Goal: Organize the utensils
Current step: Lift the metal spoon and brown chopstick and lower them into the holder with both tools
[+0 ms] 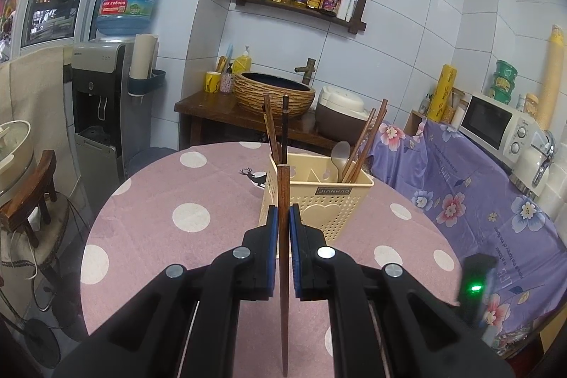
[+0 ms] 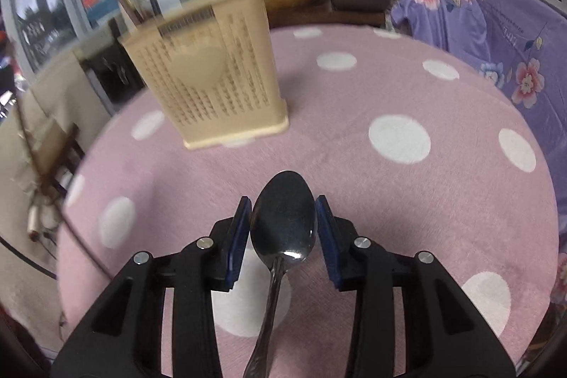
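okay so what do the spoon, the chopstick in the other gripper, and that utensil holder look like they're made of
Spoon: apparently polished metal, likely stainless steel; its dark bowl shows a sharp bright glint.
Chopstick: looks like reddish-brown wood, matte, with faint lengthwise grain.
Utensil holder: seemingly moulded cream plastic, with regular perforated walls, an embossed heart and a small nameplate.
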